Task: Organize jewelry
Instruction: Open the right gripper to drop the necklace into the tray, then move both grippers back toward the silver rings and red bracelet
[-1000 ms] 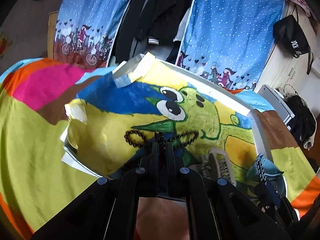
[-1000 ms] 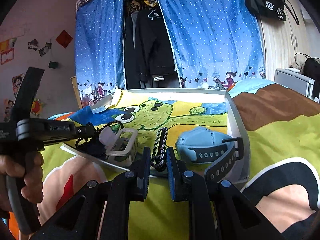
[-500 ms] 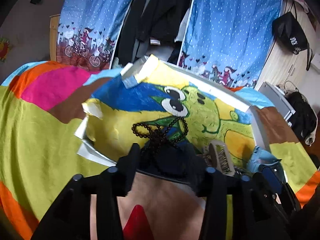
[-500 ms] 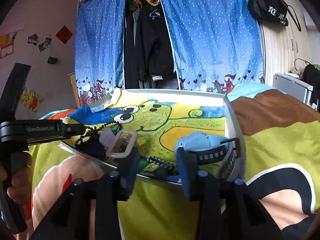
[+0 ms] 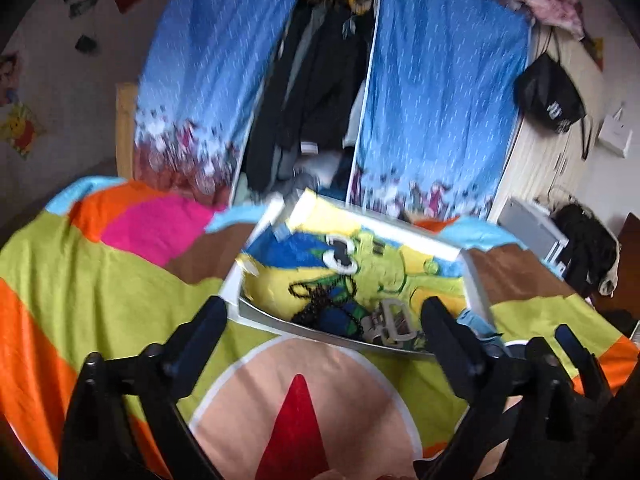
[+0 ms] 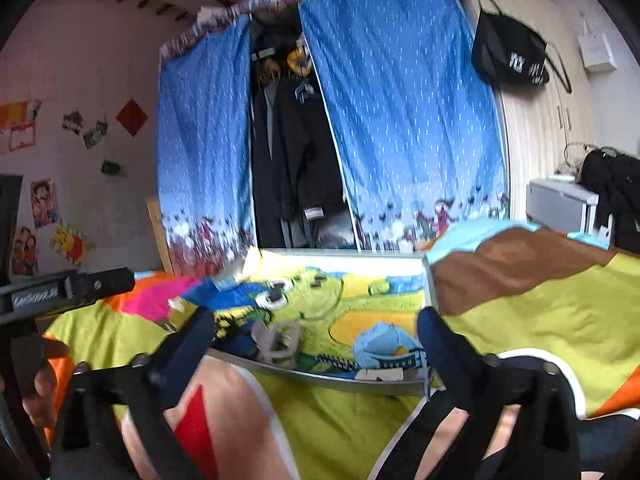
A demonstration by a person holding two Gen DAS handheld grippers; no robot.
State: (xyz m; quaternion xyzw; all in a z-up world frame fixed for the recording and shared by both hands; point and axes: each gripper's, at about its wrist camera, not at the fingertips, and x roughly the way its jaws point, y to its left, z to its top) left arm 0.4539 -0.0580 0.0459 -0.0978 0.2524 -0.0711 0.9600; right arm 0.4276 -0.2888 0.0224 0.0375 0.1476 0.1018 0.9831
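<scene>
1. Now both grippers hang over the bedspread (image 5: 100, 304) with jaws spread wide and empty: left gripper (image 5: 324, 320), right gripper (image 6: 316, 332).
2. The jewelry lies in the white tray (image 5: 476, 292) on the bed: a black bead necklace (image 5: 316, 304) toward the left, a pale clasp-like piece (image 6: 276, 340) in the middle, a blue watch (image 6: 384, 352) at the right (all blurred).
3. The necklace sits straight ahead of the left jaws, so that hand looks nearer to it; the watch lies ahead-right of the right jaws.

The bed cover (image 5: 100, 280) is showing soft matt cloth; the tray (image 6: 332, 378) rim is gleaming like metal; the bead string (image 5: 310, 308) is looking glossy.
</scene>
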